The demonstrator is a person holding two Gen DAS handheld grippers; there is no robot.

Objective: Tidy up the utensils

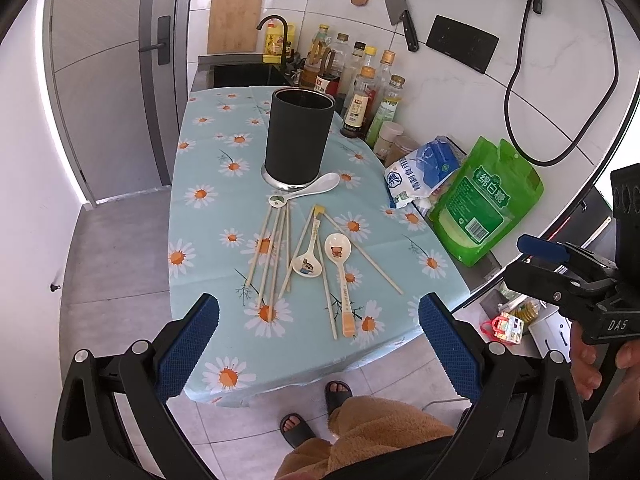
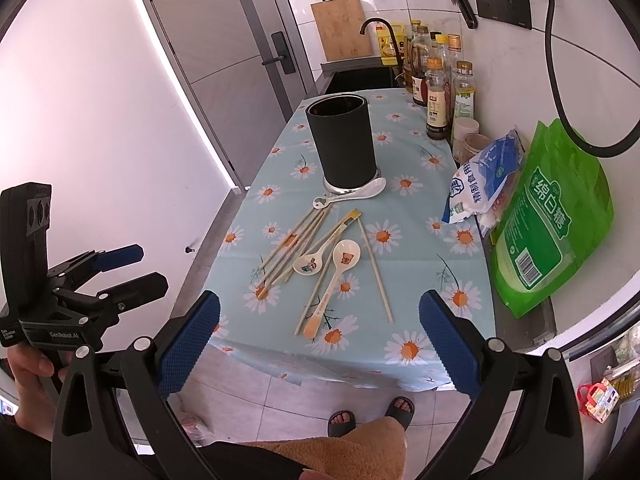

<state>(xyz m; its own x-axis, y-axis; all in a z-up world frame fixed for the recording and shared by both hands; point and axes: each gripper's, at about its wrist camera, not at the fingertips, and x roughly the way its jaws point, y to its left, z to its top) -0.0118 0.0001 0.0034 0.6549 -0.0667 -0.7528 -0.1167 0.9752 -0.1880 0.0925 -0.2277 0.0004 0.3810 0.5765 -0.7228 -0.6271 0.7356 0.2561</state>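
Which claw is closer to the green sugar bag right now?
Right. The right claw hangs off the table edge just below the green sugar bag; the left claw hangs off the opposite side, across the table.

A table with a blue daisy cloth holds a tall black cup. A white spoon touches its base. Chopsticks and two picture spoons lie nearer. Bottles stand at the back.

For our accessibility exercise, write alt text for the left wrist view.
Three spoons and loose chopsticks lie scattered on a daisy tablecloth before an upright black holder. The open left gripper hovers near the table's front edge, holding nothing.
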